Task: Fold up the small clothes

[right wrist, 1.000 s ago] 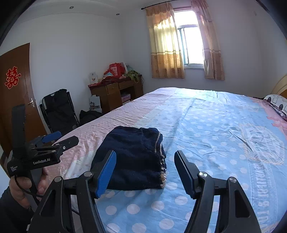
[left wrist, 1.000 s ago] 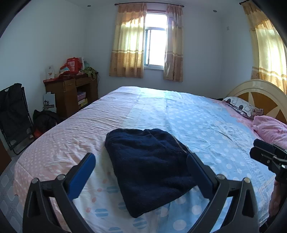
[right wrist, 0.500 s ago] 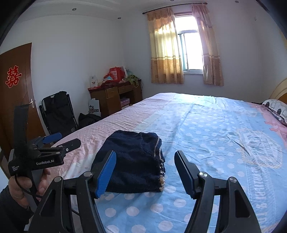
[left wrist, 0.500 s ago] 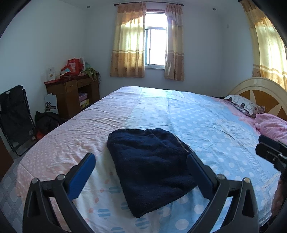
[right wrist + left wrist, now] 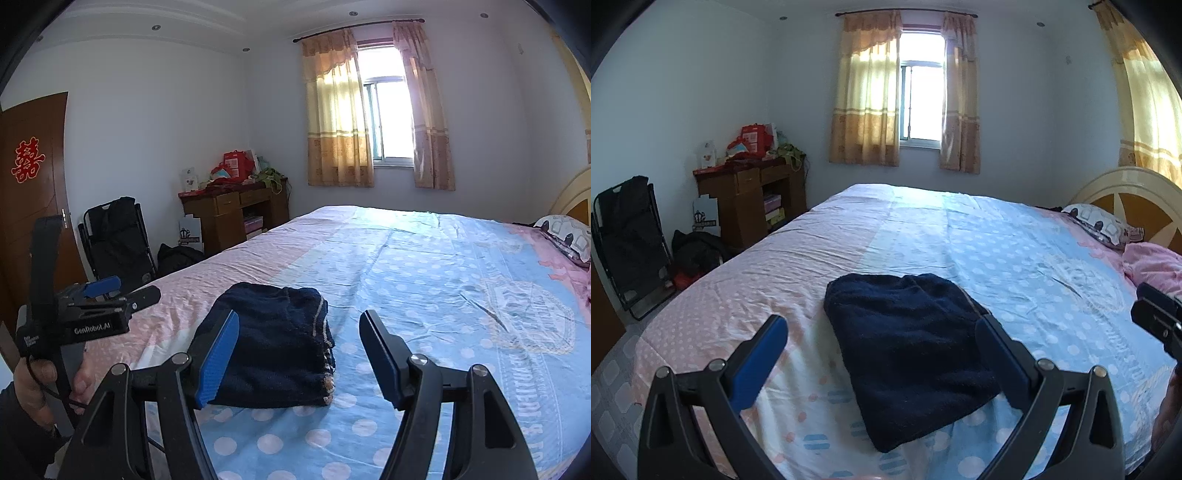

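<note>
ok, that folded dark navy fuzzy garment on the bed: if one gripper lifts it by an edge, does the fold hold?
Probably not. The folded dark navy fuzzy garment looks soft and thick, so it would likely droop. Its stacked layers lie loose at the right edge, so they would probably separate. It likely drags rather than slides on the bedsheet.

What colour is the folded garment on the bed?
Dark navy blue garment, clearest in the left wrist view.

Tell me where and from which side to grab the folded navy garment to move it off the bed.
Probably pinch the stacked open edges of the folded navy garment, where tan trim shows. Bring the right gripper in low from its right side; the layers there form a thick lip the open jaws could straddle.
</note>
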A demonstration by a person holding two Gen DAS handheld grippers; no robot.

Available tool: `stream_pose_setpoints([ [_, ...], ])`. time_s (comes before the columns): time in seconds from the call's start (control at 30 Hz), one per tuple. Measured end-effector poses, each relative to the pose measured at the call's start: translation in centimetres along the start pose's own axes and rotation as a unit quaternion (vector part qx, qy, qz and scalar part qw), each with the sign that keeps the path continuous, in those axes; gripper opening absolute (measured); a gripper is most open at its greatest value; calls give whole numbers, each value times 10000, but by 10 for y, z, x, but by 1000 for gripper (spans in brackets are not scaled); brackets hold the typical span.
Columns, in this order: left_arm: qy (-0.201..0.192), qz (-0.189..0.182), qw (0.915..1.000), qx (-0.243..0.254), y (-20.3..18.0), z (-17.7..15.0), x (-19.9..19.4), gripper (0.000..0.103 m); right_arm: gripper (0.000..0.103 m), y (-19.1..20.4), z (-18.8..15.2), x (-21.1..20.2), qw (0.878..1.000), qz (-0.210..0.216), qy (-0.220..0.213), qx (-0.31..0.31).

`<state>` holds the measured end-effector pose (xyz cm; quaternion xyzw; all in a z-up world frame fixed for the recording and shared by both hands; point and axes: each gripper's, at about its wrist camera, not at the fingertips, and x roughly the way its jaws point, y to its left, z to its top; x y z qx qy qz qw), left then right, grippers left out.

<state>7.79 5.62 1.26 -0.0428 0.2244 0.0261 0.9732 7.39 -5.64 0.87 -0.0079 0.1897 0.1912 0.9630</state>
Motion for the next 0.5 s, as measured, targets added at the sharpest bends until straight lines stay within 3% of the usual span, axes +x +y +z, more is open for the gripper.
stream_pose_setpoints([
  [0.5,-77,77,9999,-16,6,1,4,103,69,2,-2,3,9999,58,102,-20],
])
